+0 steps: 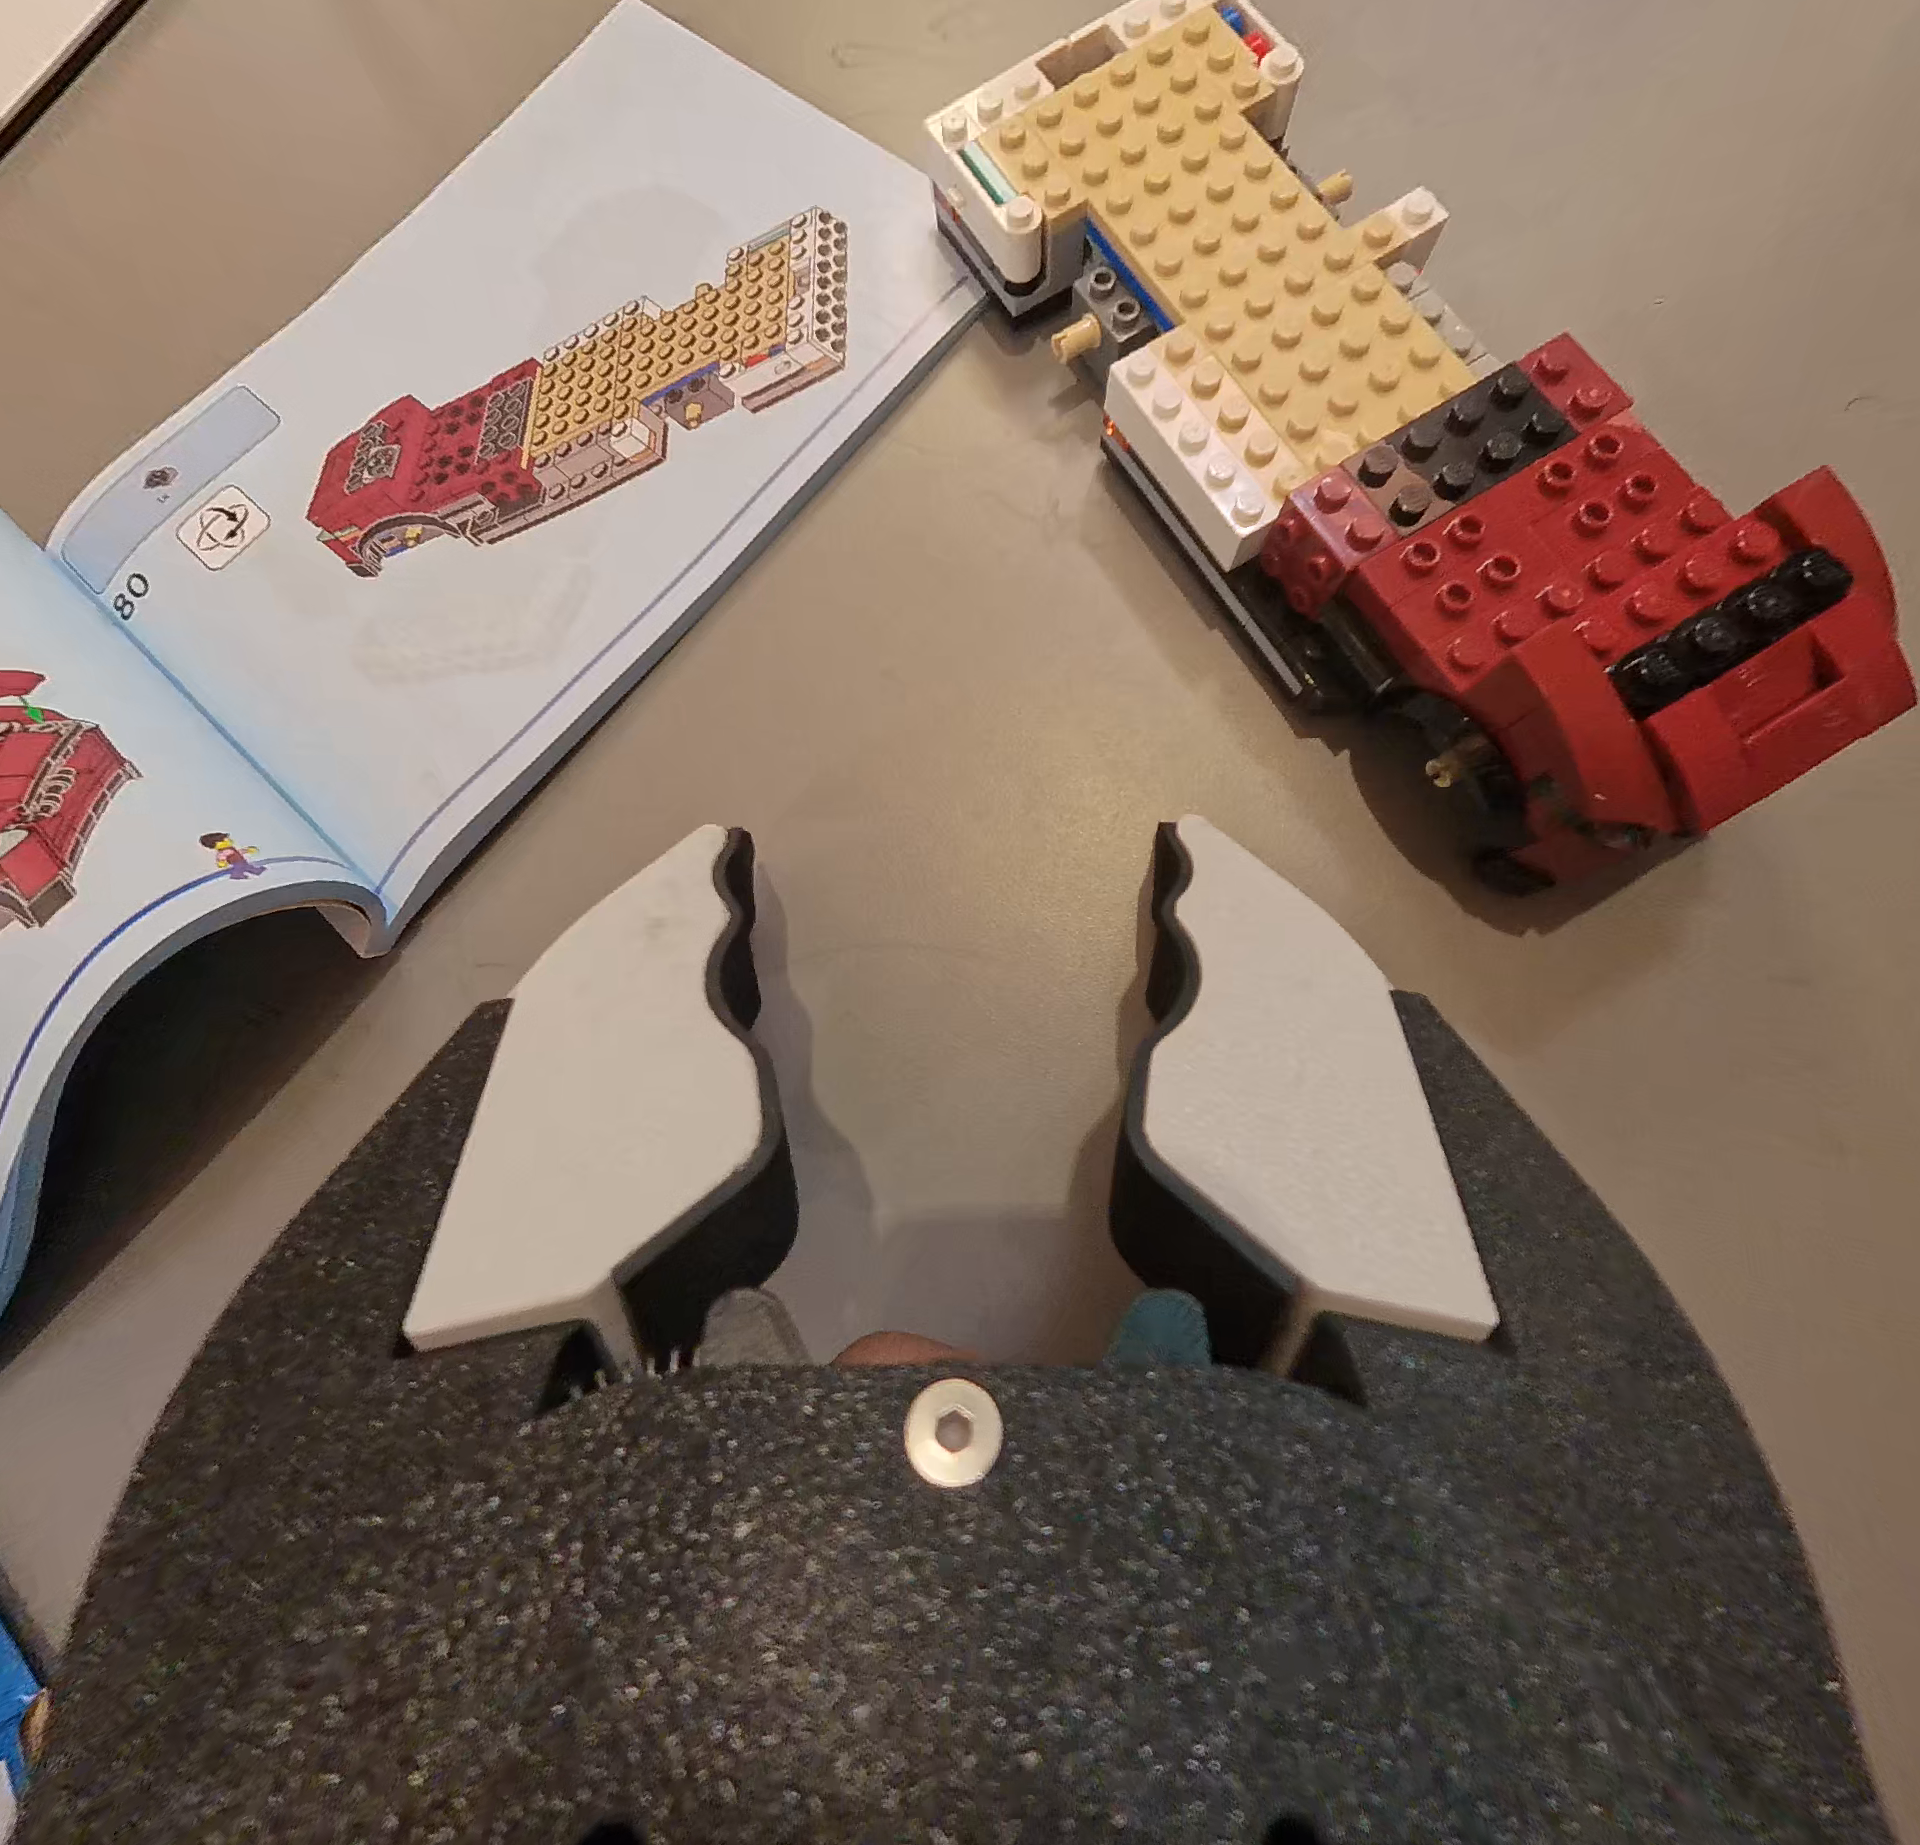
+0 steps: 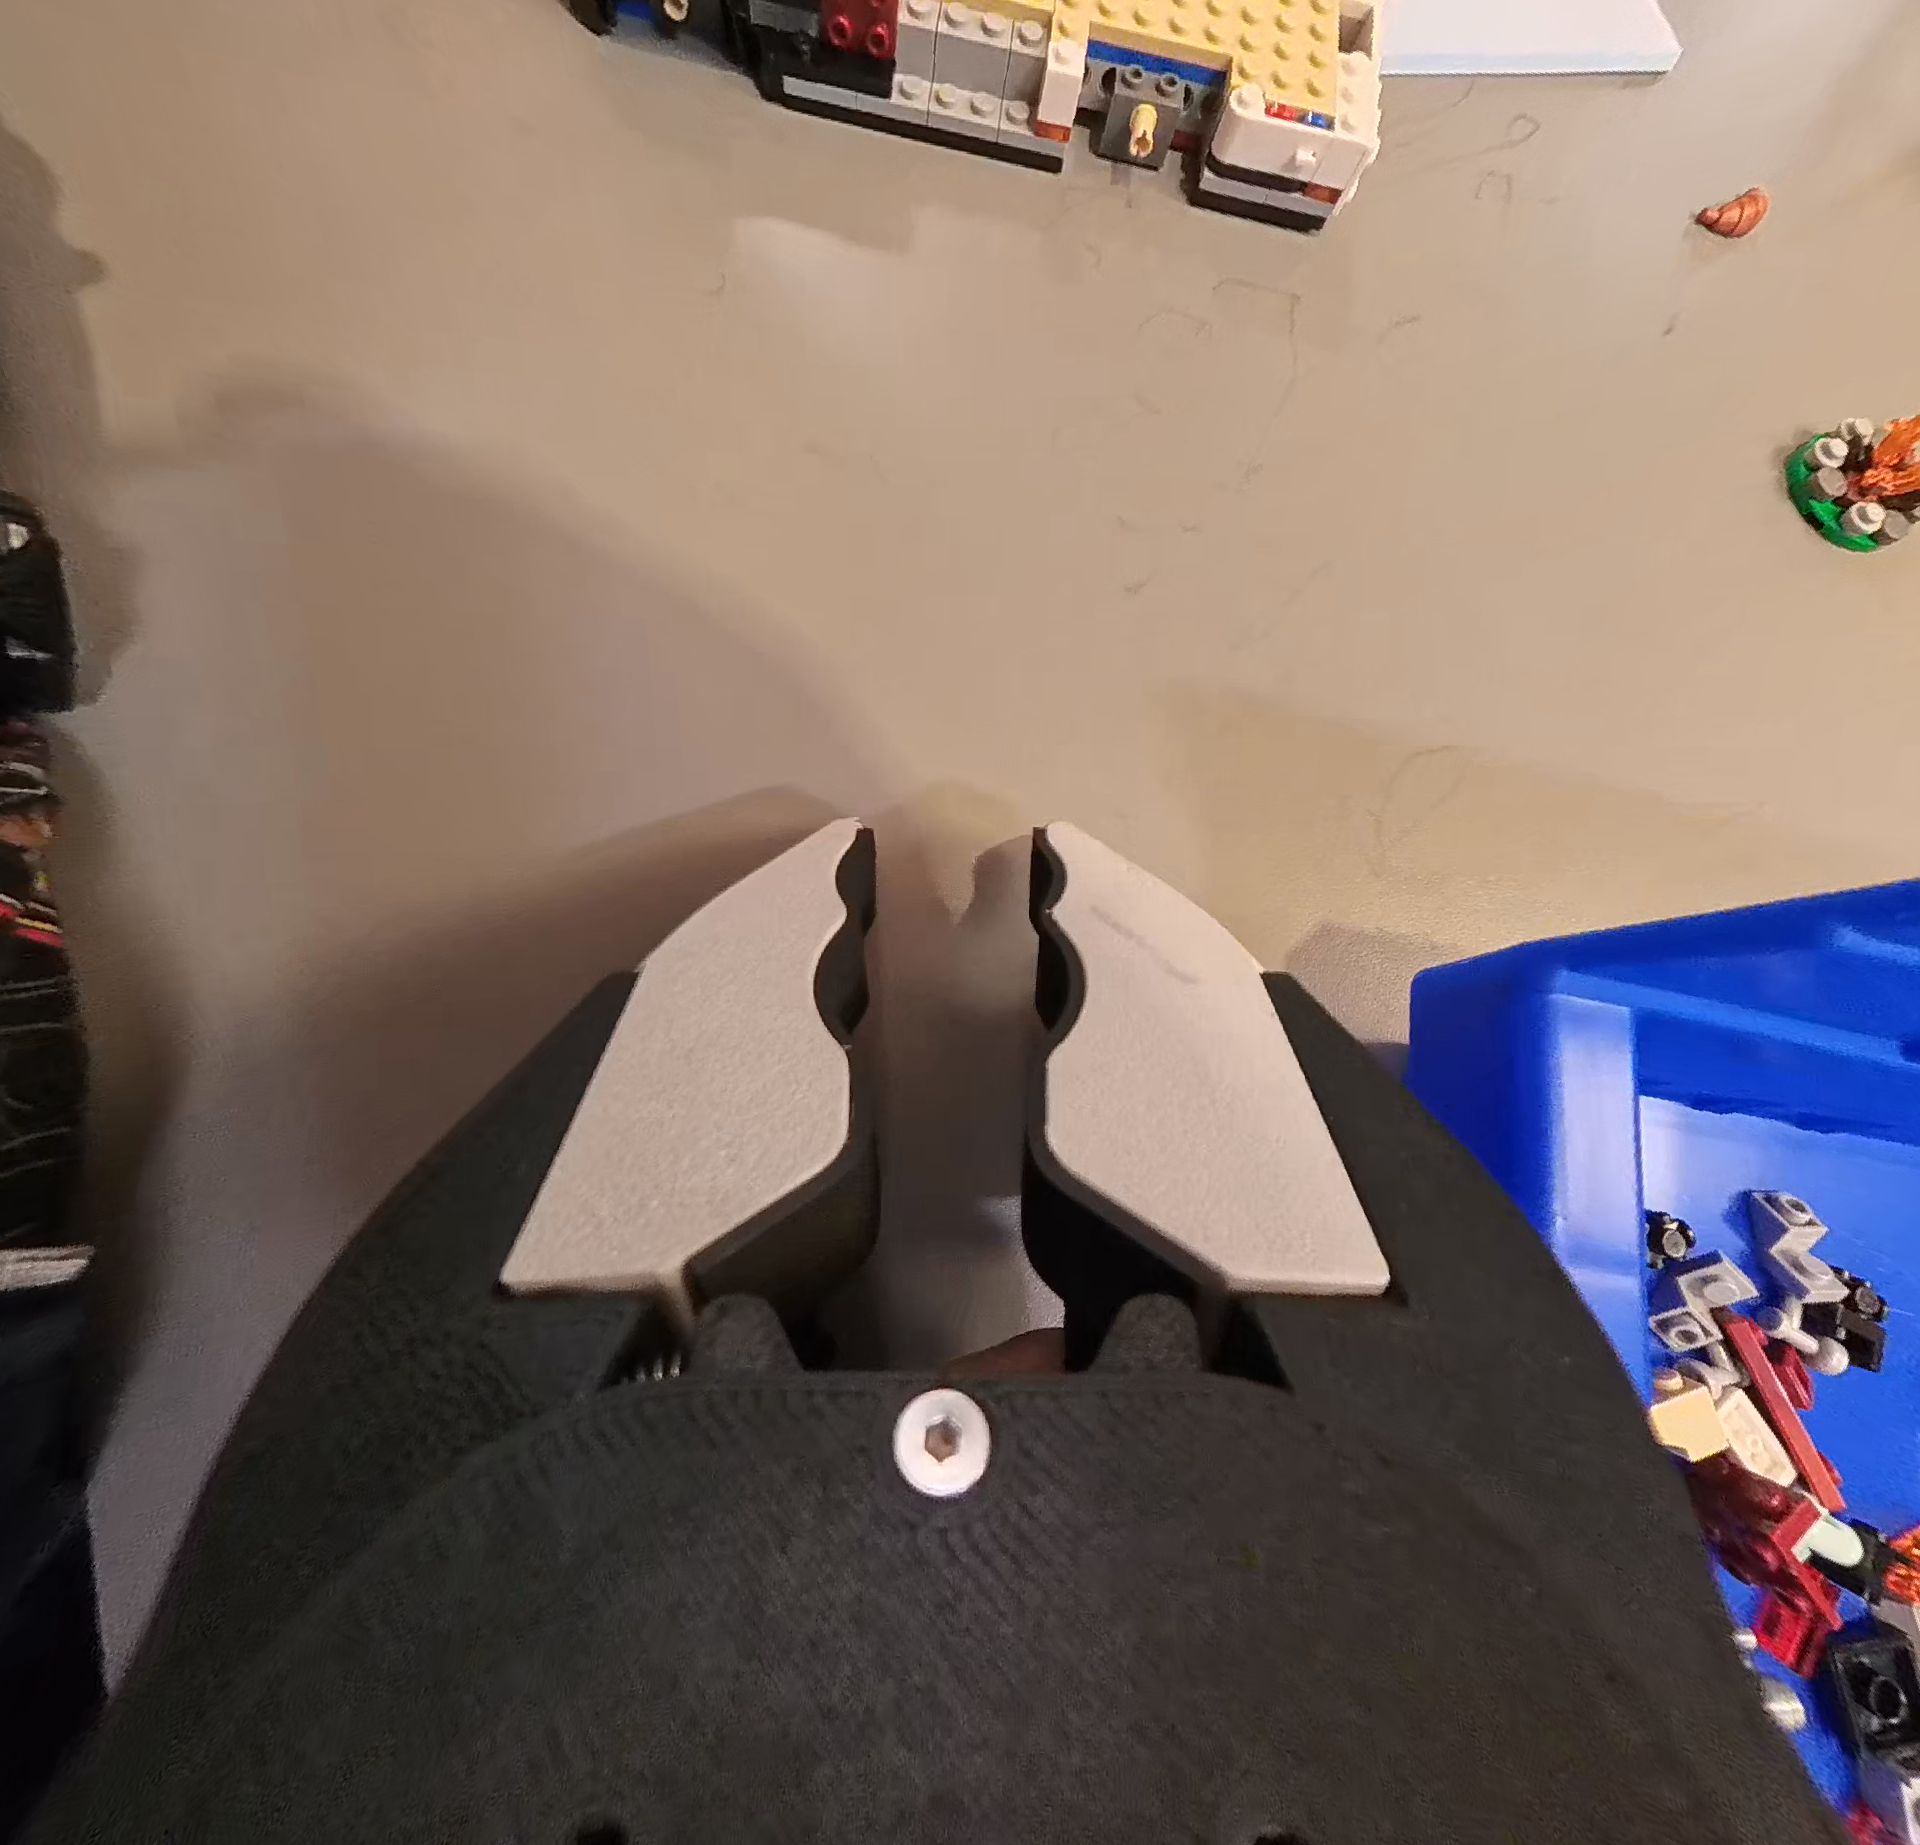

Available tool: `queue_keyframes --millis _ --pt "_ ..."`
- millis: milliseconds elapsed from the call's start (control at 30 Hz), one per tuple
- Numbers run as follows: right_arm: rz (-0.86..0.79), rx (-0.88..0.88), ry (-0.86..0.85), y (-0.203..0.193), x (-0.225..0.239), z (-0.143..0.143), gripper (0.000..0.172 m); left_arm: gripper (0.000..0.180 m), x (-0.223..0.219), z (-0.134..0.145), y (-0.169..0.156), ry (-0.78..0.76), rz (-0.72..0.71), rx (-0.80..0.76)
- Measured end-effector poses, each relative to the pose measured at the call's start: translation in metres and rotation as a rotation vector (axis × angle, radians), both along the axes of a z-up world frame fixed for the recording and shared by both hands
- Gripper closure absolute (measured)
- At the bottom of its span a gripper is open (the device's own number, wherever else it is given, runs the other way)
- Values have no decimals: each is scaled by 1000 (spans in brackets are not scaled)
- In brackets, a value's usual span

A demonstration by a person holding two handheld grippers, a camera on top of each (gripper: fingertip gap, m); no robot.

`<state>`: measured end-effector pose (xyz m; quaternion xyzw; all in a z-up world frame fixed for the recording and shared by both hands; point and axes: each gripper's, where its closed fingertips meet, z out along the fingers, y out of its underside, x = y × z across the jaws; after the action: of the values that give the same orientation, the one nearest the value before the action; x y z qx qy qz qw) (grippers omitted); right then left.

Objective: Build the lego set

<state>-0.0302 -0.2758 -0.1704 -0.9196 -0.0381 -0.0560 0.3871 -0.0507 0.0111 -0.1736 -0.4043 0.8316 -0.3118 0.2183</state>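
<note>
My left gripper [image 1: 956,839] is open wide and empty, hovering over bare table. A brick-built vehicle [image 1: 1351,341] with a tan studded deck, white sides and a dark red front lies to its upper right. An open instruction booklet [image 1: 520,393] lies to its upper left. My right gripper [image 2: 954,839] is open with a narrower gap, and only bare table shows between its fingers. The same vehicle [image 2: 1039,29] lies far ahead of it at the top of the right wrist view, with the booklet's corner [image 2: 1517,8] beyond.
A blue bin [image 2: 1662,1016] with several loose bricks stands just right of my right gripper. A small green and orange brick piece [image 2: 1860,491] and a small orange part [image 2: 1733,213] lie on the table at right. Dark objects [image 2: 31,652] line the left edge. The tips of one gripper are about 30 cm away from the tips of the other.
</note>
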Motion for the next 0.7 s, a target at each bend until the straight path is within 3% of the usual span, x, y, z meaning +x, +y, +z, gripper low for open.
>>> queue_keyframes --millis 700 --pt "-10 -5 14 0 2 -1 141 110 1 0 1 -1 15 0"
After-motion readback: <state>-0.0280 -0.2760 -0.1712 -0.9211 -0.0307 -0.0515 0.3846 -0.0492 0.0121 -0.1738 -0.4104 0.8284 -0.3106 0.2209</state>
